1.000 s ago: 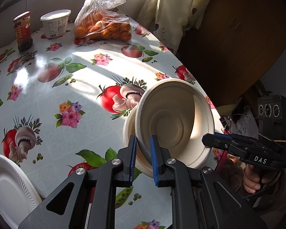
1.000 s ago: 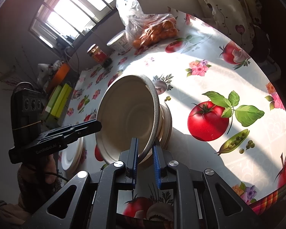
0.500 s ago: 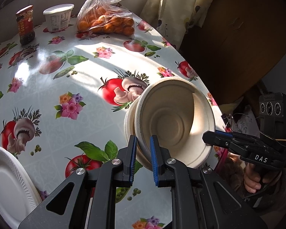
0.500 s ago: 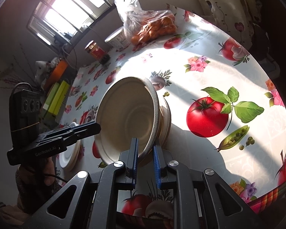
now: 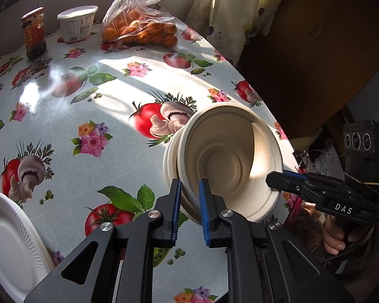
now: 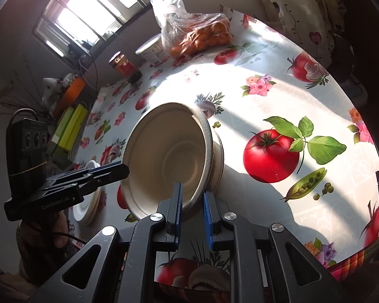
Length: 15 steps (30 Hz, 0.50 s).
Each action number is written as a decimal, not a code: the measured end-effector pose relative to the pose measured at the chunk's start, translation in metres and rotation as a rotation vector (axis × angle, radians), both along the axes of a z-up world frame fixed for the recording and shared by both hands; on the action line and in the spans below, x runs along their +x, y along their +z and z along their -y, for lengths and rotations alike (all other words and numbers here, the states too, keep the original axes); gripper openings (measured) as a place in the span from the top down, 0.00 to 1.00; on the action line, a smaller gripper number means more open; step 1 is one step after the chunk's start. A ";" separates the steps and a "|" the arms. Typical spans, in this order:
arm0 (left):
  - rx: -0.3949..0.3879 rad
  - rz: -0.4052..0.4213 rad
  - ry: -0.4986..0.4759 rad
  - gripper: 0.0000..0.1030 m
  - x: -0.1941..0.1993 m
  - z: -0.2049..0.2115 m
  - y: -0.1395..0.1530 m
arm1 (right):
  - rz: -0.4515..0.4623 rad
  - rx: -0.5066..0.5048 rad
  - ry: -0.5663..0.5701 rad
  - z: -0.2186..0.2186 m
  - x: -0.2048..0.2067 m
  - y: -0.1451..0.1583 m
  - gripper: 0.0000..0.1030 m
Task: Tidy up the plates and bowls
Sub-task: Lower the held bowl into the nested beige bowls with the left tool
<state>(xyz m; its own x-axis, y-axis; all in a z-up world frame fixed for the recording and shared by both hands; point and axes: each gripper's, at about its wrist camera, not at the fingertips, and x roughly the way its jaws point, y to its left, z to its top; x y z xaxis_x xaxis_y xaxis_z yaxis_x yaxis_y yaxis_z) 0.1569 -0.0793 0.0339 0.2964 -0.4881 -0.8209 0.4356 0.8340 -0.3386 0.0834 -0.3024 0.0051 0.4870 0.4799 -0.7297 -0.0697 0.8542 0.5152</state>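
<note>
Beige pulp bowls [image 5: 230, 161], nested and tipped on edge above the tablecloth [image 5: 93, 116], sit pinched at opposite rims; left gripper [image 5: 189, 212] clamps the near-left rim, right gripper [image 6: 191, 209] the far one; white plate [image 5: 7, 247] lies leftward.

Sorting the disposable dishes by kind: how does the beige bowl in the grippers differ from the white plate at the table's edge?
The beige bowl is deep; the white plate is shallow. The bowl has smooth walls; the plate has a ribbed rim. The bowl is tipped on its side, gripped at its rim; the plate lies flat, untouched. Both are round.
</note>
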 end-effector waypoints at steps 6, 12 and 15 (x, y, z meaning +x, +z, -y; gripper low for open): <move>-0.004 -0.006 0.009 0.86 0.000 -0.001 -0.001 | 0.000 -0.018 0.005 -0.002 0.001 0.002 0.83; -0.005 -0.007 0.008 0.85 0.000 -0.001 -0.001 | -0.001 -0.023 0.005 -0.003 0.001 0.002 0.81; -0.006 -0.006 0.006 0.85 0.000 0.000 0.000 | -0.008 -0.032 0.008 -0.004 0.002 0.003 0.79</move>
<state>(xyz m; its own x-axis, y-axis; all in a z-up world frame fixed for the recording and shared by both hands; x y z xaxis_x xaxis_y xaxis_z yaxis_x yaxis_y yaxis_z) 0.1566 -0.0791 0.0339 0.2947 -0.4913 -0.8196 0.4282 0.8347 -0.3464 0.0856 -0.2981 0.0080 0.4773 0.4605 -0.7484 -0.0730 0.8695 0.4884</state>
